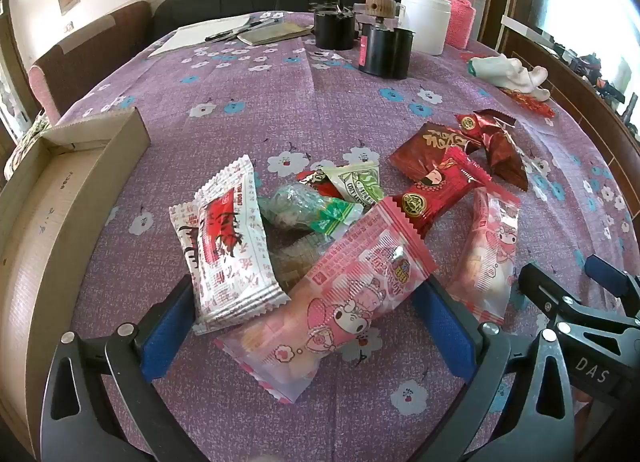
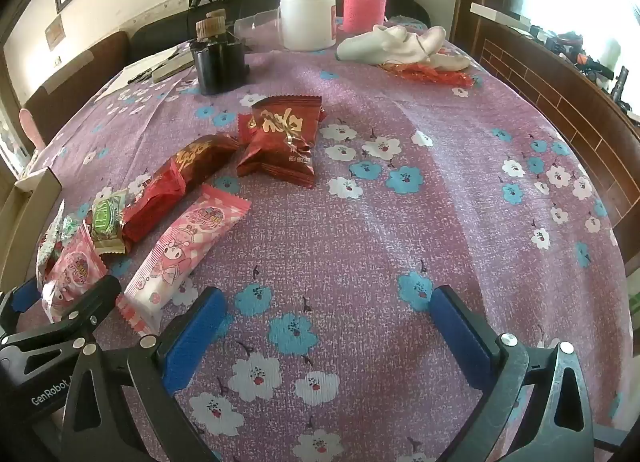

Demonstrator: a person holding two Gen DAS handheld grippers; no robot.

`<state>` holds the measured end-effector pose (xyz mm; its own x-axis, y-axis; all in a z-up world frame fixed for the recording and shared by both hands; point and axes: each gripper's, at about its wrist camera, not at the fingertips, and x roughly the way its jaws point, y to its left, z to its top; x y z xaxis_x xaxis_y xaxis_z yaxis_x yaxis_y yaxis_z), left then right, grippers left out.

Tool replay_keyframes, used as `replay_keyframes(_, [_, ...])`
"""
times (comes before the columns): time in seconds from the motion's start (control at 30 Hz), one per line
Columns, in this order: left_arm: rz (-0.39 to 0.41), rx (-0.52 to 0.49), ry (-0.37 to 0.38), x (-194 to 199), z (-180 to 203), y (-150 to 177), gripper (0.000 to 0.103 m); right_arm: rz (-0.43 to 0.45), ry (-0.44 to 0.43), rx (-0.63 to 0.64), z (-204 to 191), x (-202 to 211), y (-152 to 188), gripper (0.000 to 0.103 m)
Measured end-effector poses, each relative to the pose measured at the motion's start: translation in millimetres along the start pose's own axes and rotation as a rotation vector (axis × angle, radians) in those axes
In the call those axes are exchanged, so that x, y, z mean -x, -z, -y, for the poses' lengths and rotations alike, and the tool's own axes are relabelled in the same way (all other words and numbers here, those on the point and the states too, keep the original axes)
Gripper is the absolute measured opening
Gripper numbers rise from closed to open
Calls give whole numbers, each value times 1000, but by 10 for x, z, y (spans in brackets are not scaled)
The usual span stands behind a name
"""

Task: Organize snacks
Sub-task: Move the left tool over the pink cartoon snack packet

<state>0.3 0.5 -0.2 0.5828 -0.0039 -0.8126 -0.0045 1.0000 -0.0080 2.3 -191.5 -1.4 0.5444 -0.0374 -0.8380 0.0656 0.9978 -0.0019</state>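
A heap of snack packets lies on the purple flowered tablecloth (image 1: 280, 102). My left gripper (image 1: 304, 326) is open and hangs over the heap. A pink cartoon packet (image 1: 340, 302) and a white-and-red packet (image 1: 228, 246) lie between its blue pads, and neither is pinched. A green packet (image 1: 332, 214), red packets (image 1: 436, 190) and a second pink packet (image 1: 488, 254) lie beyond. My right gripper (image 2: 328, 334) is open over bare cloth, with that second pink packet (image 2: 188, 246) just left of it and a large red packet (image 2: 280, 138) farther off.
An open cardboard box (image 1: 60, 202) stands at the left table edge. At the far end are black canisters with wooden lids (image 1: 384, 46), a white jar (image 1: 424, 22), a pink-sleeved bottle (image 1: 460, 10), a white cloth (image 1: 508, 74) and papers with pens (image 1: 240, 32). A wooden sideboard (image 2: 560, 94) runs along the right.
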Motion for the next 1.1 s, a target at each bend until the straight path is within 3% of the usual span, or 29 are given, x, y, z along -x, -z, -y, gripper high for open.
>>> replay_keyframes(0.17, [-32,-22,17,-9,-35,-26,103,-4,-6,-2,0,-3,-5,103])
replay_keyframes(0.37, [-54,-77,121,130,-129,53,101,-22,-12,3,-13,-11,-47,103])
replay_keyframes(0.47, [25,-1,170,523,-378,82,100,-40,-13,14,-24,-32,-76,103])
replay_keyframes(0.6, [153,78,158,1006,-859,17,100,-37,-7,21,-14,-40,-36,103])
replay_keyframes(0.73, [204,121,116,1224,-1215,95,100,-32,0,19,-19,-32,-17,103])
replay_keyframes(0.87, [182,126,148,1194,-1324,234,100,-49,23,22,4,38,-33,98])
replay_keyframes(1.03, [212,65,145,1184,-1191,289,100,240,-43,49,-93,782,76,99])
replay_keyframes(1.1, [225,38,150,1174,-1080,310,100,238,-62,63,-139,793,62,103])
